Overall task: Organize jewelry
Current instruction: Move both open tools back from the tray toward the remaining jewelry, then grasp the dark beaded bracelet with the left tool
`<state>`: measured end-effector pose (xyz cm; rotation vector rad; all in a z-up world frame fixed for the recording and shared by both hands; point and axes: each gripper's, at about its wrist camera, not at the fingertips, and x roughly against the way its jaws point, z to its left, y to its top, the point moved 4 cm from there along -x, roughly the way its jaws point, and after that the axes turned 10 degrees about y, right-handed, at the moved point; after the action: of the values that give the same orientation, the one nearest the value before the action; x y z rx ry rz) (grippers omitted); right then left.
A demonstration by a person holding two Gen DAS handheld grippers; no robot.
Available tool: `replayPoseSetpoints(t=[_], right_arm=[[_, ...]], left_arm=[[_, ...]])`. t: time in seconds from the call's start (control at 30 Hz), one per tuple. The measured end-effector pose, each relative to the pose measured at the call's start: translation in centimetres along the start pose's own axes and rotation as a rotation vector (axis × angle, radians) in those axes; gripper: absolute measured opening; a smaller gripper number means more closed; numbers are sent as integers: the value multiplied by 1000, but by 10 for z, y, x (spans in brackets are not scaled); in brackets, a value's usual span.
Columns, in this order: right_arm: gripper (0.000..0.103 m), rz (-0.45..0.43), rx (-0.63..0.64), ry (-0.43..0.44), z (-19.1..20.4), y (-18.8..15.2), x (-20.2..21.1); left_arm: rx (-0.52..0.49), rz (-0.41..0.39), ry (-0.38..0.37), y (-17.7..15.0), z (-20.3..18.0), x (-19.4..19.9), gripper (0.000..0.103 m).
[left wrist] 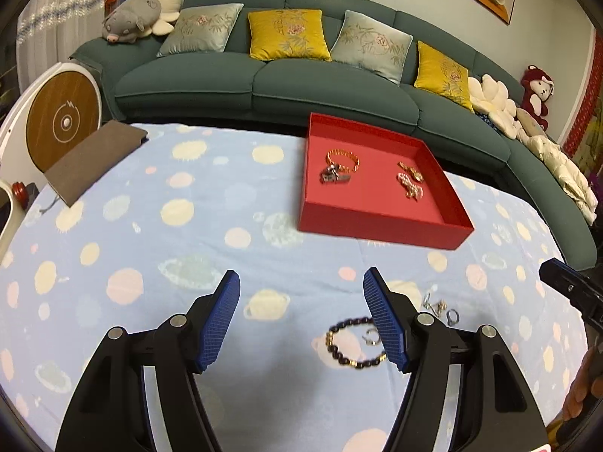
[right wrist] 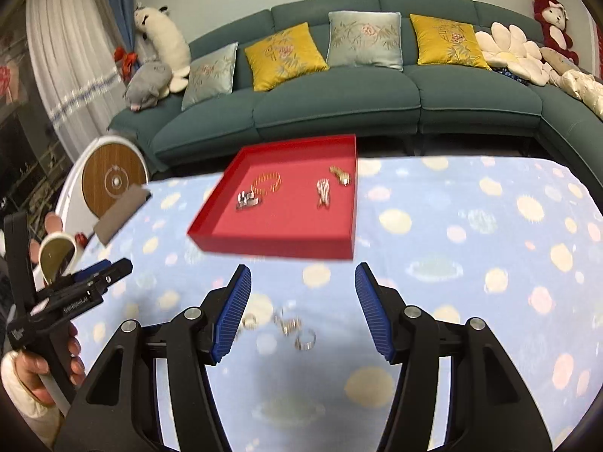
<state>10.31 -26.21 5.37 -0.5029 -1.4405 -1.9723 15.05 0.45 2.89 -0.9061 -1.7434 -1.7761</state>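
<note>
A red tray [left wrist: 380,222] [right wrist: 271,243] sits on the planet-print blanket and holds a gold bracelet [left wrist: 342,159] [right wrist: 268,182], a silver piece [left wrist: 333,177] [right wrist: 248,199] and other small jewelry [left wrist: 410,184] [right wrist: 323,193]. Nearer me, a dark beaded bracelet [left wrist: 348,350] lies on the blanket beside my left gripper's right finger. Several silver rings [right wrist: 297,329] [left wrist: 439,307] lie loose between my right gripper's fingers. My left gripper [left wrist: 301,282] stands open with nothing gripped. My right gripper [right wrist: 303,277] is open too, above the rings.
A teal sofa [left wrist: 264,83] with cushions and plush toys runs behind the table. A brown cloth pouch [left wrist: 94,160] lies at the blanket's far left corner, by a round wooden-faced device [left wrist: 62,122]. A hand holds the left gripper's handle [right wrist: 49,324] in the right wrist view.
</note>
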Motion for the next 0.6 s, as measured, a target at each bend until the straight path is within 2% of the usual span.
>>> replayPoseSetpoints(t=[0.13,0.27,0.33,0.47,0.57,0.6], right_arm=[[55,50,15,-4,8,-32,-8],[55,100,58,-26,12,-53,-20],[55,115,76,-36,12,-59,-25],[55,129,88,-43,12,-64,-32],[55,146,80,-45,7,-66,-40],[55,154,73,-43,5,-67,-43]], left_arm=[[11,47,-2,-31,-2,-9,65],[-69,63,26,-51,-15,-25,65],[-103,52,53,-57,-19,-33,65],[-108,51,42,-53,-25,-49,65],[-118,65,49,-53,-30,-63,62],[-123,76,49,-55,-32,-68,58]])
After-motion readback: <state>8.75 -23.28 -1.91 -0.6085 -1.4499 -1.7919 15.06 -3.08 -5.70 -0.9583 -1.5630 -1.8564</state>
